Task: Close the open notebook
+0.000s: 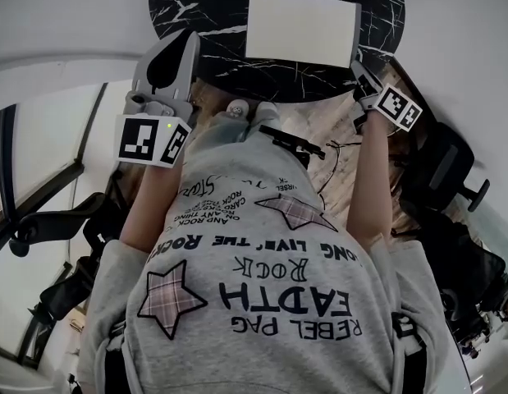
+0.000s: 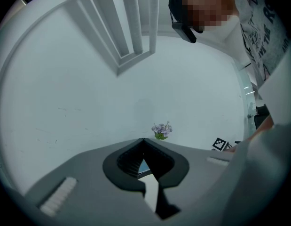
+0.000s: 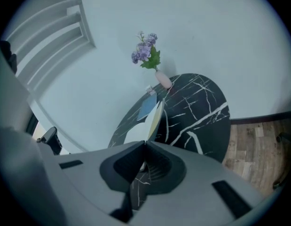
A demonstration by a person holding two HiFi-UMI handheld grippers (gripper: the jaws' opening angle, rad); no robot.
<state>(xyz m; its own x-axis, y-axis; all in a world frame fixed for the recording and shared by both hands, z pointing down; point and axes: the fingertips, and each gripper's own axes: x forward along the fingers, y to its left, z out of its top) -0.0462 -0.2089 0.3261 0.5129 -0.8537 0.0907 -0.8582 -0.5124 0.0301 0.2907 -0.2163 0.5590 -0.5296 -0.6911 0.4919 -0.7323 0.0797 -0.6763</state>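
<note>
notebook (image 1: pixel 301 27): open on table (image 1: pixel 188 2), long axis 9-to-3 | right tongs (image 1: pixel 362 74): nearer, at its 4 o'clock corner, seemingly clenched on its right edge | left tongs (image 1: pixel 185 41): clenched, empty, apart at 9 o'clock | next, likely: carry the edge toward 9 o'clock

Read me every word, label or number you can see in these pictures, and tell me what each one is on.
"REBEL PAG": grey sweatshirt, upside down in the head view.
"EARTH": same sweatshirt.
"ROCK": same sweatshirt.
"ONG LIVE THE ROCK": same sweatshirt, the opening letter lost at a fold.
Smaller print lines and a script word on it: too small to read.
Open white notebook: no writing can be made out.
</note>
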